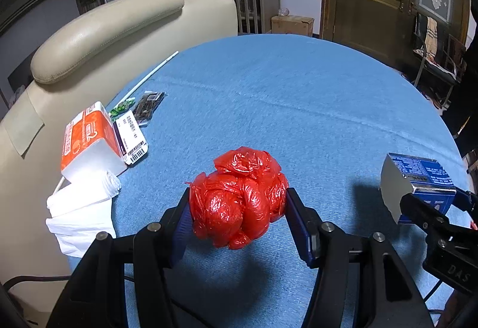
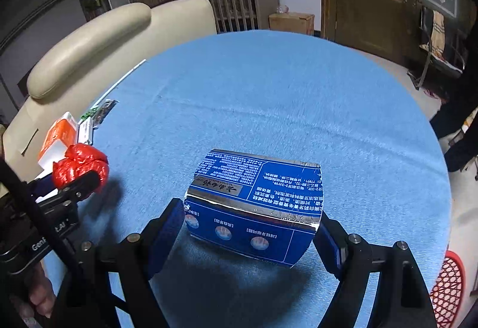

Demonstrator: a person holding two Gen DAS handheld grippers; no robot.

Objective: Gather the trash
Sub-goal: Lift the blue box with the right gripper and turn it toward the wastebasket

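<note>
Left gripper [image 1: 237,208] clenched on red plastic bag ball [image 1: 239,196], jaws pressing its two sides, ball apparently lifted above blue table [image 1: 298,94]. Right gripper [image 2: 251,226] grasped flattened blue carton [image 2: 254,202], long axis running across between jaws. Red mesh basket [image 2: 448,286] sat low at right table edge, nearest to right gripper; probably drop place. Tissue pack [image 1: 89,139], white tissues [image 1: 80,214], label card [image 1: 133,136], dark wrapper [image 1: 149,106] remained at left edge, well apart. Nothing blocked path to basket.

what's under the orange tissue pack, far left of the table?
The orange tissue pack sits partly over white tissues spilling toward the table edge; a thin white stick runs beneath. A barcoded packet lies alongside. Anything directly underneath is hidden.
</note>
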